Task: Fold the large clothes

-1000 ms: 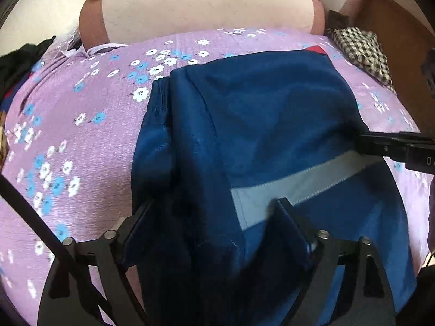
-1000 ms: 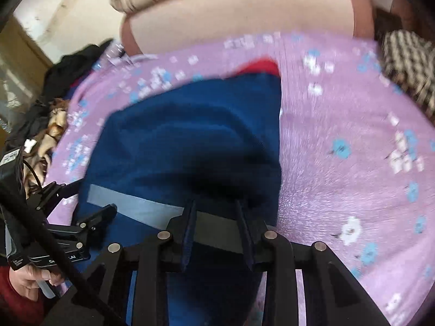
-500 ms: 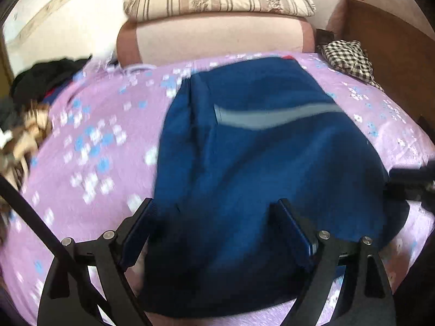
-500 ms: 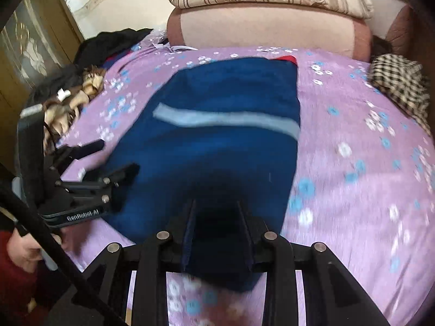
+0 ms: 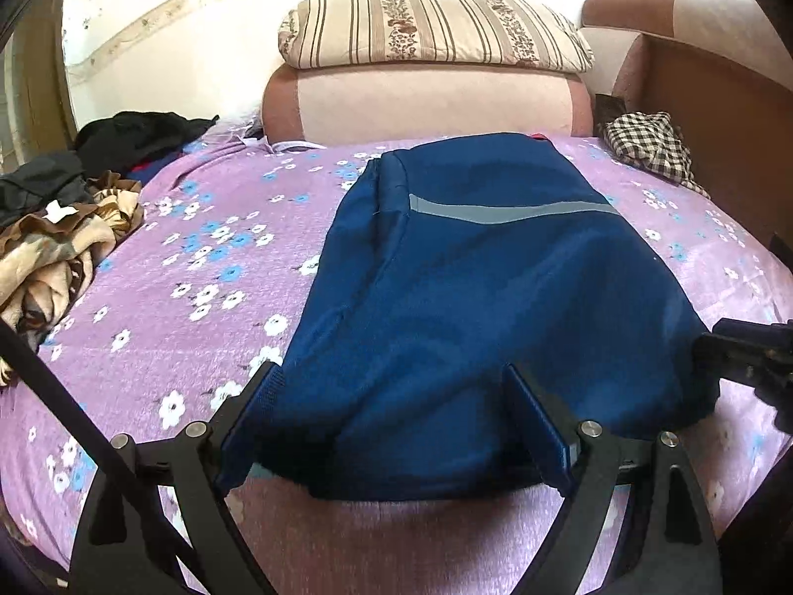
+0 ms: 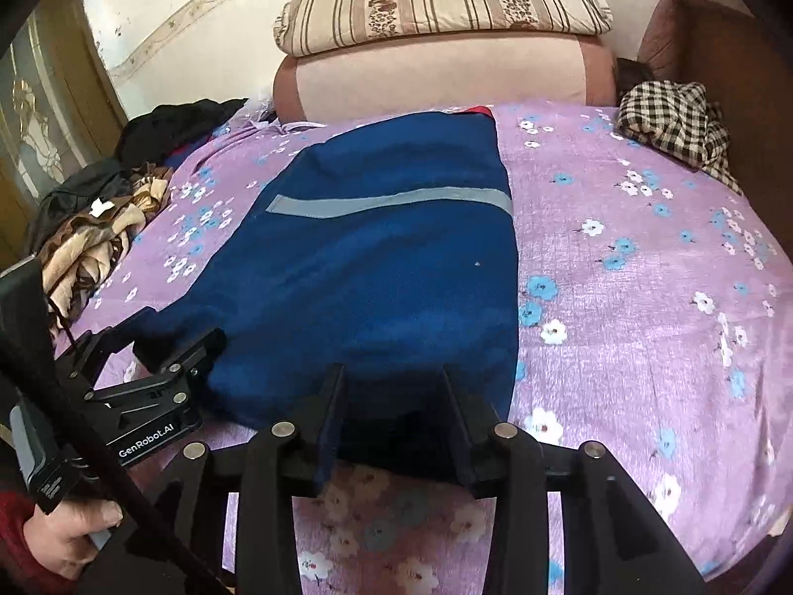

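Note:
A dark blue garment (image 5: 495, 297) with a grey stripe (image 5: 510, 210) lies flat on the purple flowered bedsheet (image 5: 173, 297), running from the bolster to the near edge. My left gripper (image 5: 391, 377) stands wide open over the garment's near left hem, and the cloth lies loose between its fingers. My right gripper (image 6: 392, 372) sits at the near right hem of the garment (image 6: 371, 272). Its jaws are opening with a dark bunch of the hem between them. A hand (image 6: 64, 530) holds the left gripper (image 6: 163, 372), which shows in the right wrist view.
A striped pillow (image 5: 436, 29) rests on a pink bolster (image 5: 426, 104) at the far end. A checked cloth (image 5: 649, 148) lies at the far right beside a wooden bed side (image 5: 718, 114). Crumpled brown and black clothes (image 5: 59, 238) are piled at the left.
Both grippers have drawn back toward the near edge of the bed, so the grey stripe now lies far ahead. The right jaws stand slightly wider than before.

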`<state>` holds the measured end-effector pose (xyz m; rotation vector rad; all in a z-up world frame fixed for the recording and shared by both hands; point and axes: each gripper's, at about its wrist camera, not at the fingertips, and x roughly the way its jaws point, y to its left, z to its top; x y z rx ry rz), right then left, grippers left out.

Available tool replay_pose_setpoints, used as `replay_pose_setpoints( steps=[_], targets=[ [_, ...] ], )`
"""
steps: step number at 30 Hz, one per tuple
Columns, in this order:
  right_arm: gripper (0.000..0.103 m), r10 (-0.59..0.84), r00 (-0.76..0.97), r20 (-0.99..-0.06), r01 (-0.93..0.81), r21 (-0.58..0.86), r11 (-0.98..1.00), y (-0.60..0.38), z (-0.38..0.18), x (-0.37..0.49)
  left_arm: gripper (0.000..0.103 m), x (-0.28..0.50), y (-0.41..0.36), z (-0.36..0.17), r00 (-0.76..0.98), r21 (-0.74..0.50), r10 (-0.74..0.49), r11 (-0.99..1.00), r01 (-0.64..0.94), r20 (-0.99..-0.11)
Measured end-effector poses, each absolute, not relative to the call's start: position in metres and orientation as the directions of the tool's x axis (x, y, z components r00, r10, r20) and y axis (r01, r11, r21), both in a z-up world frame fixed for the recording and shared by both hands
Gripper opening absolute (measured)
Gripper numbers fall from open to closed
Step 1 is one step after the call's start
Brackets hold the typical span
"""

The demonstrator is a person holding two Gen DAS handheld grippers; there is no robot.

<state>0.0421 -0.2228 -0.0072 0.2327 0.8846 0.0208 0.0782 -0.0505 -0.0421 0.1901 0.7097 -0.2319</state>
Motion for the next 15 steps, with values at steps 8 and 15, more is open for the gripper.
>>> replay_pose_setpoints(
  steps=[8, 15],
  targets=[
    [0.054, 0.049, 0.638, -0.769, 0.082, 0.13, 0.988, -0.211, -0.018, 0.04, 0.09, 0.076, -0.053, -0.05, 0.751, 0.132, -0.125, 0.953, 0.273, -0.648],
    [0.054, 0.042, 0.642, -0.766, 0.073, 0.115, 0.991, -0.211, -0.024, 0.043, 0.09, 0.075, -0.052, -0.051, 0.757, 0.137, -0.124, 0.952, 0.273, -0.642]
  ],
)
